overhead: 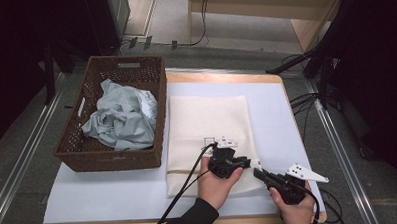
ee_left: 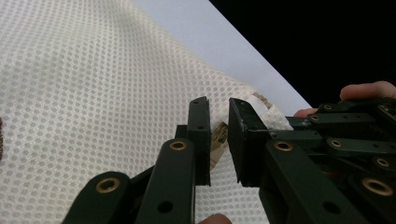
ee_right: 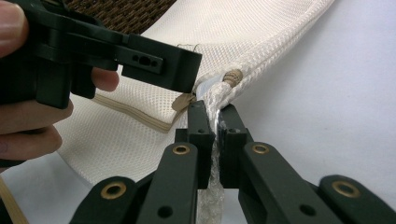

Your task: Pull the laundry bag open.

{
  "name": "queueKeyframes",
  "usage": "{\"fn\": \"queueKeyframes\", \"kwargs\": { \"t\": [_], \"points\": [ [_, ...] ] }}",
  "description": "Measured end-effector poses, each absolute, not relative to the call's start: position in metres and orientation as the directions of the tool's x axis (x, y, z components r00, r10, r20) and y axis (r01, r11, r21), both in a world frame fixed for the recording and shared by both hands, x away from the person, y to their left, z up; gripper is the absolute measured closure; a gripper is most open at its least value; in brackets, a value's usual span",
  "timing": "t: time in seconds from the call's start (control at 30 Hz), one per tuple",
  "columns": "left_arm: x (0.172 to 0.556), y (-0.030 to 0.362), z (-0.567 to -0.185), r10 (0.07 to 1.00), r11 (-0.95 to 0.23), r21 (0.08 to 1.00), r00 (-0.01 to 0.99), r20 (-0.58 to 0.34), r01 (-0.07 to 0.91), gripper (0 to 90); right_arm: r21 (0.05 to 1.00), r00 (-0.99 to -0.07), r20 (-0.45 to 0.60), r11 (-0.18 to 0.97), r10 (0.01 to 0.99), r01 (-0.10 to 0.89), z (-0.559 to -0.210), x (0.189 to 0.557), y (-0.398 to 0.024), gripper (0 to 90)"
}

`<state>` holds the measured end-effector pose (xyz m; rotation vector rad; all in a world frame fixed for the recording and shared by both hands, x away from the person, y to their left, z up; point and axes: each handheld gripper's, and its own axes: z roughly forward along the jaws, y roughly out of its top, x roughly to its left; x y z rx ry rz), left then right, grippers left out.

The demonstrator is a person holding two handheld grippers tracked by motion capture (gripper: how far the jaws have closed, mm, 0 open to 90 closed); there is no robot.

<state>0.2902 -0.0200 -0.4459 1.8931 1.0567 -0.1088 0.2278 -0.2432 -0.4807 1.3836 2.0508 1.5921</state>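
Observation:
A cream mesh laundry bag (overhead: 207, 121) lies flat on the white table cover (overhead: 276, 114). My right gripper (overhead: 258, 172) (ee_right: 214, 108) is shut on the bag's near right corner (ee_right: 219, 93), and bunched mesh runs down between its jaws. My left gripper (overhead: 250, 163) (ee_left: 218, 102) reaches that same corner from the left. A narrow gap stands between its jaws, with the tan zipper pull (ee_left: 218, 140) (ee_right: 183, 101) in it. I see no pad pressing on the pull. The tan zipper line (ee_right: 135, 114) runs along the bag's near edge.
A brown wicker basket (overhead: 159, 118) stands at the left of the table with crumpled grey clothes (overhead: 119, 120) inside. Cables trail from both grippers toward the table's front edge. Black stands and cables rise off the table at the right.

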Motion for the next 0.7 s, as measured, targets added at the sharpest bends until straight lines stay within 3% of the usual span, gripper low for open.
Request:
{"fn": "queueKeyframes", "kwargs": {
  "t": [0.3, 0.43, 0.6, 0.7],
  "points": [
    [0.290, -0.014, -0.451, 0.620, -0.191, 0.673, 0.620, -0.481, 0.714, 83.3, 0.842, -0.543, 0.363, -0.017, 0.758, 0.539, -0.481, 0.228, -0.243, 87.4],
    [0.289, -0.012, -0.454, 0.604, -0.184, 0.666, 0.618, -0.504, 0.723, 79.7, 0.842, -0.542, 0.364, -0.019, 0.758, 0.539, -0.481, 0.228, -0.243, 87.4],
    [0.287, -0.010, -0.461, 0.597, -0.171, 0.638, 0.594, -0.539, 0.751, 68.6, 0.842, -0.540, 0.362, -0.018, 0.760, 0.539, -0.481, 0.228, -0.243, 87.4],
    [0.288, -0.006, -0.464, 0.578, -0.154, 0.622, 0.581, -0.574, 0.768, 70.0, 0.843, -0.541, 0.358, -0.013, 0.761, 0.538, -0.482, 0.228, -0.243, 87.4]
  ]
}}
